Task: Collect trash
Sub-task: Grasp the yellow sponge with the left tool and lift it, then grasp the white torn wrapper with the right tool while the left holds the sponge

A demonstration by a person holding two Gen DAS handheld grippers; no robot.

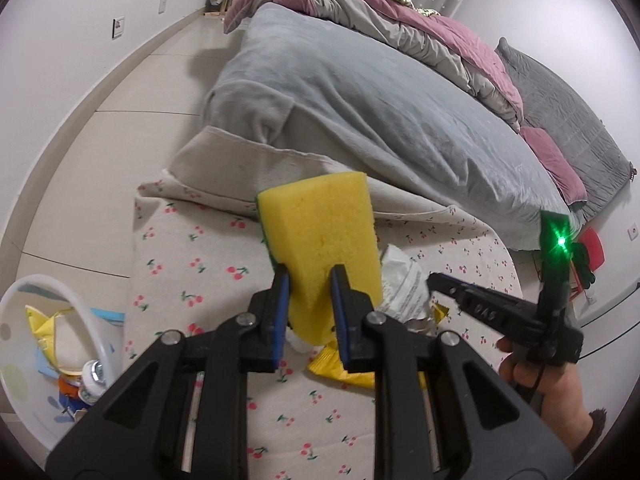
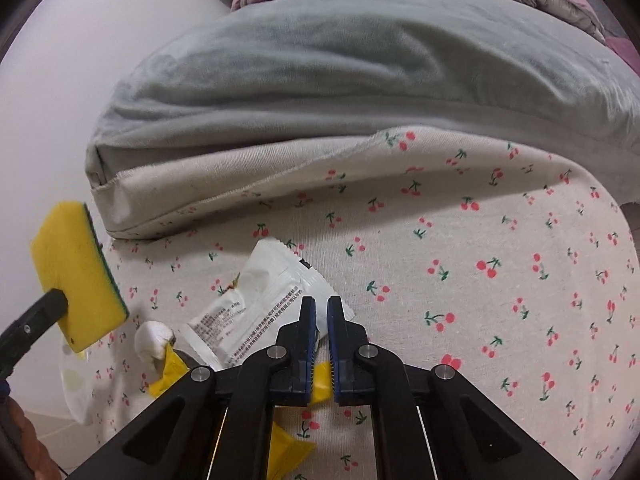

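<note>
My left gripper (image 1: 310, 272) is shut on a yellow sponge (image 1: 324, 224) with a green back and holds it above the cherry-print cloth (image 1: 192, 272). The sponge (image 2: 68, 264) also shows at the left of the right wrist view. A white printed packet (image 2: 260, 300) lies on the cloth, and my right gripper (image 2: 320, 302) is shut on its near corner. Beside the packet lie a torn yellow wrapper (image 2: 168, 372) and a crumpled white wad (image 2: 152, 340). In the left wrist view the right gripper (image 1: 434, 278) touches the packet (image 1: 400, 280), partly hidden behind the sponge.
A translucent white bin (image 1: 94, 320) with several scraps and a small bottle inside stands on the floor at lower left. The bed with a grey-blue blanket (image 1: 380, 112) rises just behind the cloth. A hand (image 1: 552, 392) holds the right gripper. A red object (image 1: 594, 246) sits at far right.
</note>
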